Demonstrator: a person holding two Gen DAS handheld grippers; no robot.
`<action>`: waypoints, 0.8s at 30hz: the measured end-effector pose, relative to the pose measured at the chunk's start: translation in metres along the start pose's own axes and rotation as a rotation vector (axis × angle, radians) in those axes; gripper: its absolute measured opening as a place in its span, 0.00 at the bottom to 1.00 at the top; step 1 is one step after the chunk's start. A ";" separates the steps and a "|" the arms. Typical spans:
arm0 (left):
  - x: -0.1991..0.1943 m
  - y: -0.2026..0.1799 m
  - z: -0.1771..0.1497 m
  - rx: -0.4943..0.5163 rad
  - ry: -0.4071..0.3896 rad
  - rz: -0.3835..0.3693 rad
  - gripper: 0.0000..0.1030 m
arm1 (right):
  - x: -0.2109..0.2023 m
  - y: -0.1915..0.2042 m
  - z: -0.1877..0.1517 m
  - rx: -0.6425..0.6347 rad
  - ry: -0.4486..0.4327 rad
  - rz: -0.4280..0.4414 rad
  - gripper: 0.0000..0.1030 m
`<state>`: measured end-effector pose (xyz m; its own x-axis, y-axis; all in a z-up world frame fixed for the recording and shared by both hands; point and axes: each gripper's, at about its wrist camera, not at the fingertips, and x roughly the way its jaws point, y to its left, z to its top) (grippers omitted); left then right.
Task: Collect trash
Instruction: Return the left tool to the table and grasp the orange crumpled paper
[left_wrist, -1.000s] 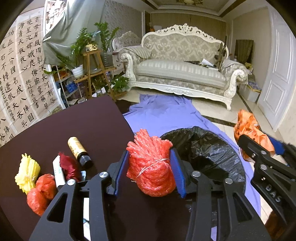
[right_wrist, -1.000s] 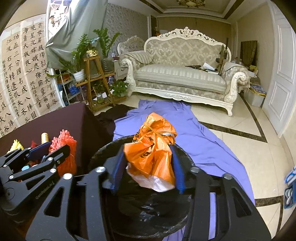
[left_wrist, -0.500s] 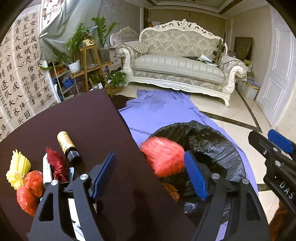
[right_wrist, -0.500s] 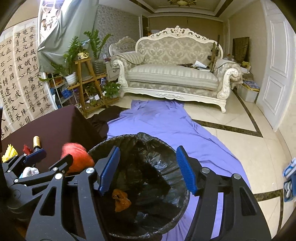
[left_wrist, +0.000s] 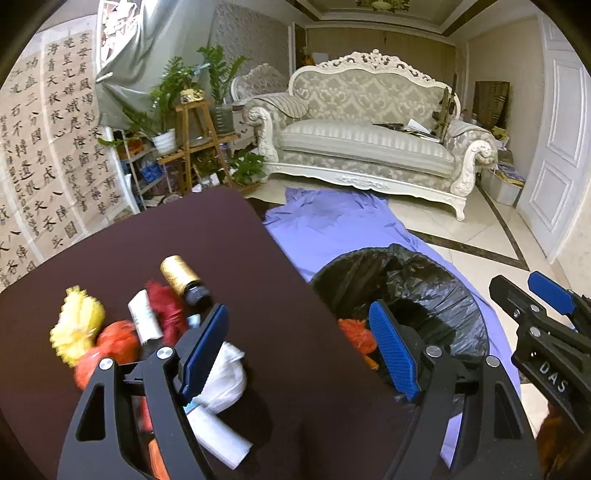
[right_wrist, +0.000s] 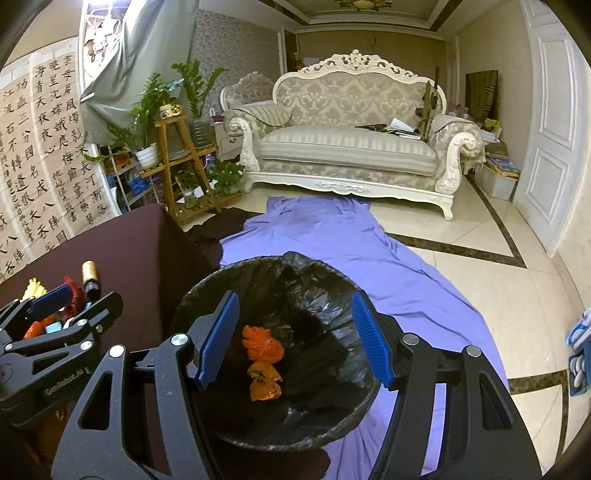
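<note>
Trash remains on the dark table (left_wrist: 240, 258) at about nine o'clock: a yellow net (left_wrist: 75, 328), orange wads (left_wrist: 116, 338), a gold-capped bottle (left_wrist: 183, 278) and white paper (left_wrist: 225, 376). Left gripper (left_wrist: 295, 354) spread wide, holding nothing. Toward three o'clock, right gripper (right_wrist: 291, 339) gapes empty over the black-lined bin (right_wrist: 207, 295), where two orange pieces (right_wrist: 262, 343) already lie. Judged roughly partway done.

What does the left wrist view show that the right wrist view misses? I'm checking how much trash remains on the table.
Only the left wrist view shows the white crumpled paper and the white tube in the pile. Only the right wrist view shows the bin's bottom, with a red net ball and an orange bag. Both show the gold-capped bottle, the yellow net ball, the black-lined bin, and both grippers open: left gripper, right gripper.
</note>
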<state>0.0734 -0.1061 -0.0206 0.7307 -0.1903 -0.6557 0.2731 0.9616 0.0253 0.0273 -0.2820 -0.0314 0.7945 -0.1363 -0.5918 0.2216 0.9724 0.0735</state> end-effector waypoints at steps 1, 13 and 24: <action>-0.006 0.005 -0.004 -0.003 0.003 0.008 0.74 | -0.003 0.003 -0.002 -0.003 0.002 0.007 0.60; -0.052 0.057 -0.052 -0.059 0.018 0.116 0.74 | -0.040 0.053 -0.028 -0.055 0.003 0.119 0.60; -0.042 0.074 -0.087 -0.093 0.111 0.125 0.63 | -0.057 0.079 -0.051 -0.097 0.025 0.158 0.60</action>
<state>0.0084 -0.0098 -0.0571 0.6802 -0.0503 -0.7313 0.1219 0.9915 0.0452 -0.0298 -0.1880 -0.0331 0.8005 0.0235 -0.5989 0.0381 0.9952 0.0900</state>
